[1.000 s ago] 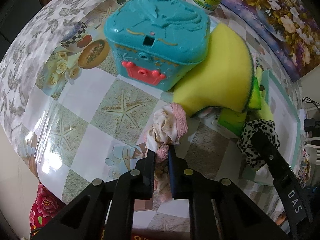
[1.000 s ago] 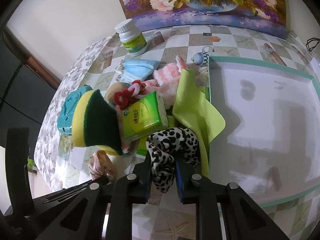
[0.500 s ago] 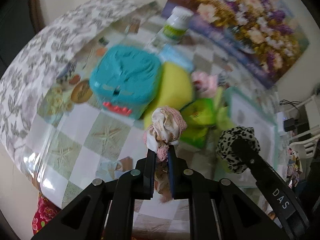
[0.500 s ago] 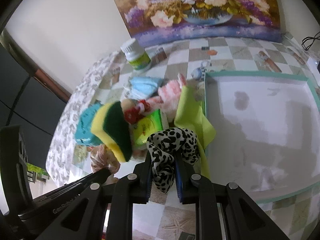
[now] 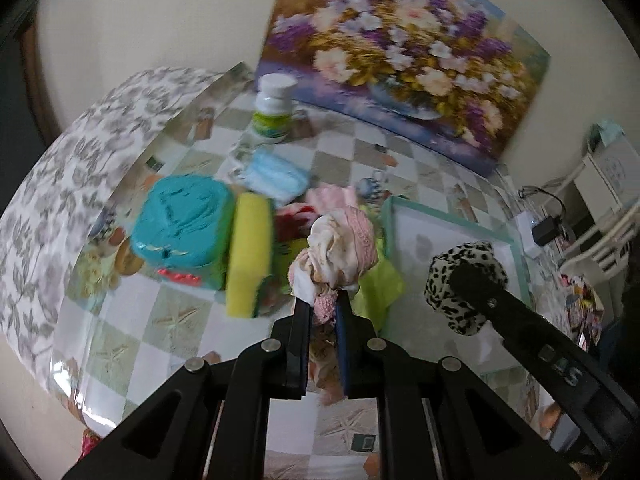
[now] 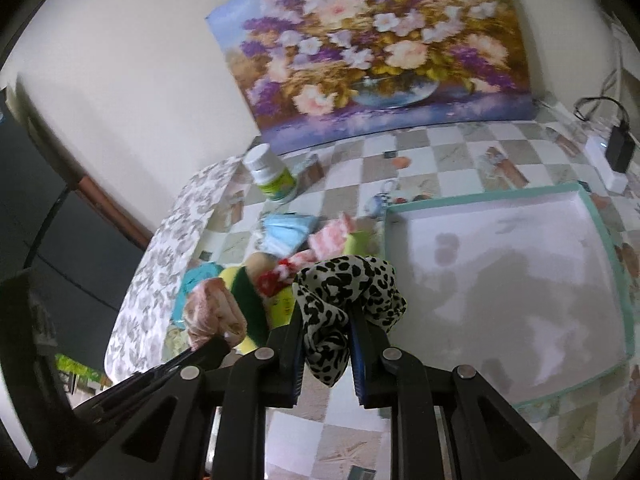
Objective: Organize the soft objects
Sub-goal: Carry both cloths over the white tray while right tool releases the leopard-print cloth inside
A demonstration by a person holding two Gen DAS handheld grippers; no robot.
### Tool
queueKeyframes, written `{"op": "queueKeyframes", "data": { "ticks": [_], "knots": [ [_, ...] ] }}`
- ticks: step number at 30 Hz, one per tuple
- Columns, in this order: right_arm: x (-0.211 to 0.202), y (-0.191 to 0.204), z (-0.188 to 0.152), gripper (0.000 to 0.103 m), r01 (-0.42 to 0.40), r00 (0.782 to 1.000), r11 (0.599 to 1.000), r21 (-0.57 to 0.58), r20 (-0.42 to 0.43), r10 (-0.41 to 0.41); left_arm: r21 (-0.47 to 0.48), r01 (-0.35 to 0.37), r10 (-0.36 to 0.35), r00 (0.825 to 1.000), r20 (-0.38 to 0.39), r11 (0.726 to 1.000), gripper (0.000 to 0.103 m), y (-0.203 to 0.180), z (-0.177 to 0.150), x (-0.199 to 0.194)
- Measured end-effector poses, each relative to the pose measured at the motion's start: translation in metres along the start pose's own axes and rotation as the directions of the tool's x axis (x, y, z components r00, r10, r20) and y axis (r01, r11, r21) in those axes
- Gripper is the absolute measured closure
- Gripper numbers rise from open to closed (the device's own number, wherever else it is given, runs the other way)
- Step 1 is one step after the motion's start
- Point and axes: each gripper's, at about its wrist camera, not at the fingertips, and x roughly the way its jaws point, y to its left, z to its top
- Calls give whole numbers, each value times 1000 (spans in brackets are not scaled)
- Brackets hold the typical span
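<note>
My left gripper [image 5: 323,303] is shut on a pink and cream scrunchie [image 5: 340,248], held up above the table. My right gripper [image 6: 325,316] is shut on a leopard-print scrunchie [image 6: 348,292], also lifted; it shows in the left wrist view too [image 5: 464,280]. Below them lies a heap of soft things: a yellow and green sponge [image 5: 250,256], a lime cloth [image 5: 380,284], a pink towel [image 6: 330,238] and a blue face mask [image 5: 274,176]. A white tray with a teal rim [image 6: 612,248] sits to the right of the heap.
A teal plastic box [image 5: 184,228] stands left of the sponge. A white pill bottle [image 6: 272,176] is at the back, before a flower painting [image 6: 380,48] leaning on the wall. A charger and cable [image 6: 616,148] lie at the back right. The table edge drops at left.
Both grippers have risen with their scrunchies still held, and both views have tilted up so the painting and wall now show. The heap looks farther below.
</note>
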Motion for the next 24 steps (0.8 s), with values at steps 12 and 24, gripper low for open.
{"op": "queueKeyframes", "data": {
  "ticks": [12, 24],
  "knots": [
    [-17, -96, 9, 82, 223, 973, 954, 201, 18, -231, 163, 36, -37, 999, -2, 986, 91, -60, -8, 20],
    [-53, -189, -3, 81, 327, 933, 847, 419, 2, -361, 284, 88, -72, 995, -67, 955, 91, -115, -21, 48]
  ]
}}
